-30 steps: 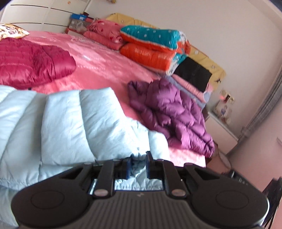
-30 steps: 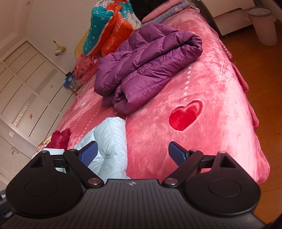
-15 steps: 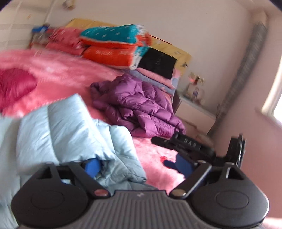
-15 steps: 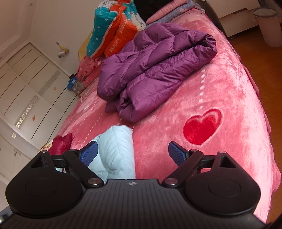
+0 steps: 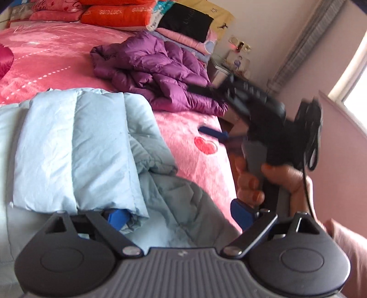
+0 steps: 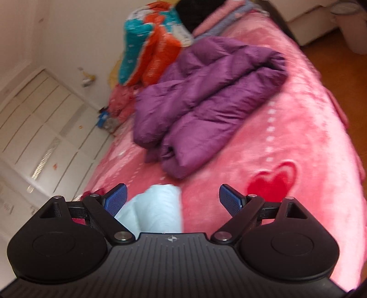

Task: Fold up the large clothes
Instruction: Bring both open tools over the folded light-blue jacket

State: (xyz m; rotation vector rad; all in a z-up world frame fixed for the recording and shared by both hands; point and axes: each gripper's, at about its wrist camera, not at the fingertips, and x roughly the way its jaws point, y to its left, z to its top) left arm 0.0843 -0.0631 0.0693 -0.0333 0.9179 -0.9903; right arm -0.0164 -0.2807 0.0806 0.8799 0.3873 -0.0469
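Observation:
A light blue puffer jacket [image 5: 75, 146] lies folded over itself on the pink bed [image 5: 57, 62]; its end also shows in the right wrist view [image 6: 156, 208]. My left gripper [image 5: 179, 214] is open just above the jacket; its left pad sits under a fold edge. My right gripper [image 6: 172, 201] is open and empty above the bed, held in a hand seen in the left wrist view [image 5: 263, 128]. A crumpled purple puffer jacket [image 5: 158, 68] lies beyond, also in the right wrist view [image 6: 206, 100].
Folded orange and teal quilts [image 5: 119, 13] and a black cushion [image 5: 185, 23] are stacked at the bed's head. A dark red jacket [image 5: 4, 59] lies at far left. A red heart [image 6: 273, 181] marks the blanket. A white wardrobe [image 6: 34, 128] and a bin [image 6: 351, 25] stand aside.
My left gripper has opened and let go of the blue jacket, then swung right. The jacket's fold now lies flat. My right gripper has moved forward over the bed, still open.

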